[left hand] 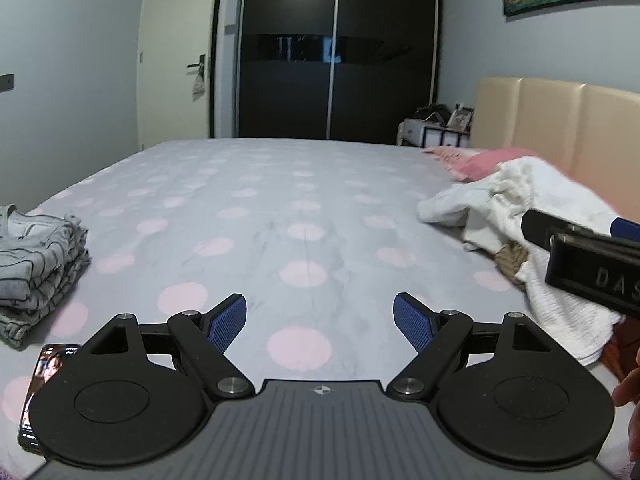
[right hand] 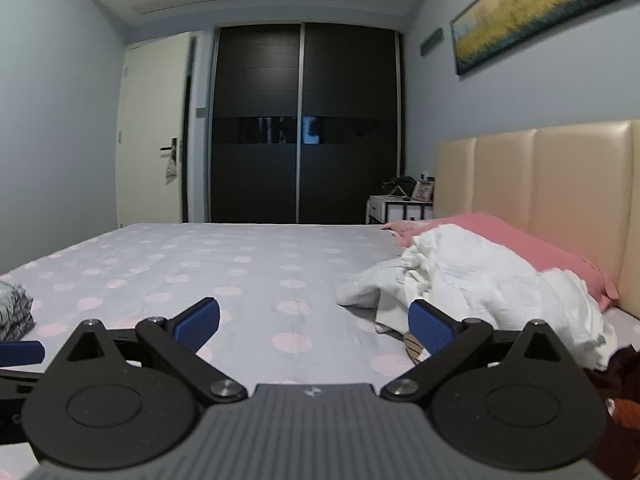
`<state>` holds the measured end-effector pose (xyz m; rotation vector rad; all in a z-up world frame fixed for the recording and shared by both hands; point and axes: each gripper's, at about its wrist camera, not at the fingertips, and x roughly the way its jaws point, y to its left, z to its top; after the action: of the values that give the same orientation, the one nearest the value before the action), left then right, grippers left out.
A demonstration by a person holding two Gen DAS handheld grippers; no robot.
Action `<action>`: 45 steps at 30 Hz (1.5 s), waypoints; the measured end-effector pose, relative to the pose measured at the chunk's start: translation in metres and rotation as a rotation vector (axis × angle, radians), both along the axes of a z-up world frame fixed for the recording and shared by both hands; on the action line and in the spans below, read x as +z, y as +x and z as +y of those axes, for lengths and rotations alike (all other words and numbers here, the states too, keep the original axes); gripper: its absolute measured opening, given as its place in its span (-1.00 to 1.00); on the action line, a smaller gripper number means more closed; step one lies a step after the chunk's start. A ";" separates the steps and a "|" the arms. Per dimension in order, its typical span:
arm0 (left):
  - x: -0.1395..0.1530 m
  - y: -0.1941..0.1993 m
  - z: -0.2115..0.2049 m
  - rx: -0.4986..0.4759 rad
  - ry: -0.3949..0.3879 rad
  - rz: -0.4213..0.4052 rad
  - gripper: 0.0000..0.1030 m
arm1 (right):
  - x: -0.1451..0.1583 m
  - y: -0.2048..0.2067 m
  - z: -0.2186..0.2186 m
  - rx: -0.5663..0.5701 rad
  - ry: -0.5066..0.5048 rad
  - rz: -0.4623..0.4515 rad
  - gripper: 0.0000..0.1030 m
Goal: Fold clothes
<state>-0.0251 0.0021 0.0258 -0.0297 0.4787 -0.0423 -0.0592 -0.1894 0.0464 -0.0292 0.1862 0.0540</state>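
White heap (right hand: 480, 280): I see it right of both tongs, stretching toward the far headboard.
Nearer: my right tongs (right hand: 314, 326).
Tongs: right and left tongs (left hand: 320, 322) both wide, empty.

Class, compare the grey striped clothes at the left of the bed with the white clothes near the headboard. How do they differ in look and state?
The grey striped clothes are folded into a neat stack; the white clothes lie in a loose, crumpled heap. The grey striped clothes carry dark lines; the white clothes look plain. The white clothes spread wider and lie against a pink pillow. Both rest on the spotted bed sheet.
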 end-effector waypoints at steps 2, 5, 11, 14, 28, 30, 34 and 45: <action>-0.003 0.000 0.000 0.013 0.013 -0.003 0.57 | -0.007 0.009 0.003 0.037 -0.006 0.022 0.97; -0.007 0.005 -0.001 0.037 0.017 -0.014 0.57 | -0.021 0.022 0.007 0.080 -0.031 0.044 0.97; -0.012 0.017 -0.013 0.058 0.098 -0.052 0.57 | -0.035 0.040 0.003 0.093 -0.020 0.114 0.97; -0.013 0.019 -0.017 0.050 0.090 -0.051 0.57 | -0.037 0.044 -0.002 0.075 0.013 0.141 0.97; -0.008 0.014 -0.023 0.047 0.090 -0.027 0.57 | -0.030 0.041 -0.006 0.076 0.039 0.106 0.97; -0.005 0.011 -0.023 0.054 0.093 -0.043 0.57 | -0.028 0.038 -0.004 0.085 0.035 0.097 0.97; -0.003 0.010 -0.021 0.061 0.085 -0.029 0.57 | -0.027 0.034 0.000 0.097 0.016 0.085 0.97; -0.004 0.010 -0.022 0.058 0.120 -0.004 0.57 | -0.026 0.031 0.000 0.113 0.001 0.085 0.97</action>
<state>-0.0148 -0.0195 0.0219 0.0738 0.4752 0.0436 -0.0283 -0.1892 0.0203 -0.0361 0.2693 0.1678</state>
